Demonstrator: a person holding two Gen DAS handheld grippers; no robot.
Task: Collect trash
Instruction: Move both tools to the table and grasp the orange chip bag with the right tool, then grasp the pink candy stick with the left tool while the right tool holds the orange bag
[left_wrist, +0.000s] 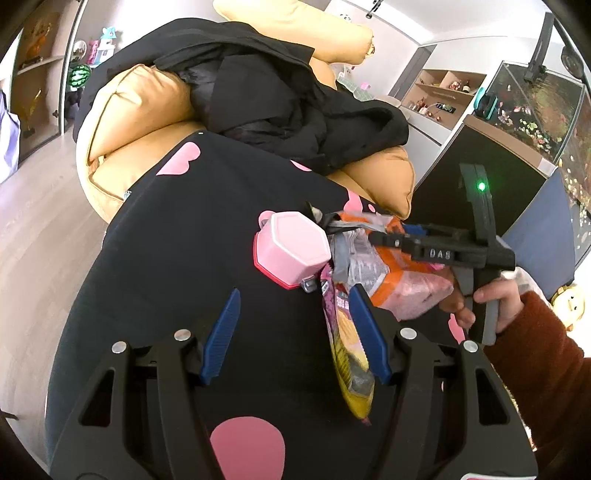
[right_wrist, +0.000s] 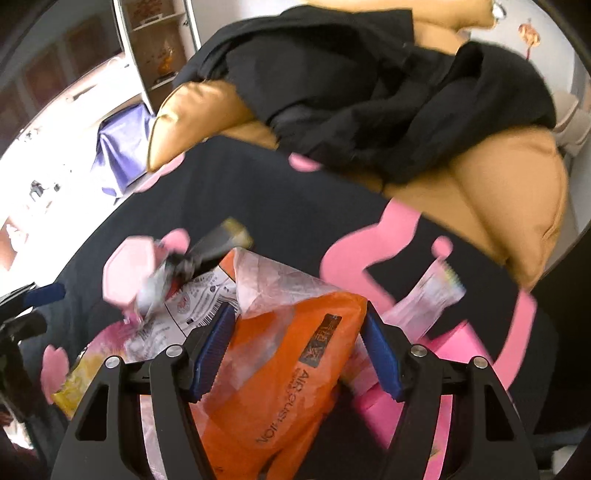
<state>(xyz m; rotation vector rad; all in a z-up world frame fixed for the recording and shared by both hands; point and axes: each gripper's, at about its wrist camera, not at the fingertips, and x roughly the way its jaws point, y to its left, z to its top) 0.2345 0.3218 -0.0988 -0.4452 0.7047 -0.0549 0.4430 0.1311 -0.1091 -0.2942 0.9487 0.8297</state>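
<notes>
A pile of snack wrappers lies on a black cloth with pink shapes that covers a worktop, with a tan sofa and a heap of dark clothing beyond it at twelve o'clock. In the right wrist view, the right hand-held gripper stands wide, its blue pads either side of an orange packet that fills most of the gap; whether the pads already press on it is hard to tell, since the view is blurred. The left hand-held gripper is also wide, with nothing between its pads; a yellow wrapper lies against the outer side of its right pad, at four o'clock. A pink lidded box sits just past the pile at twelve o'clock in the left view. The step in hand looks like picking up the orange packet. The next move would be to close firmly on it, lift it clear of the other wrappers, and carry it to a bin, none of which is in view.
</notes>
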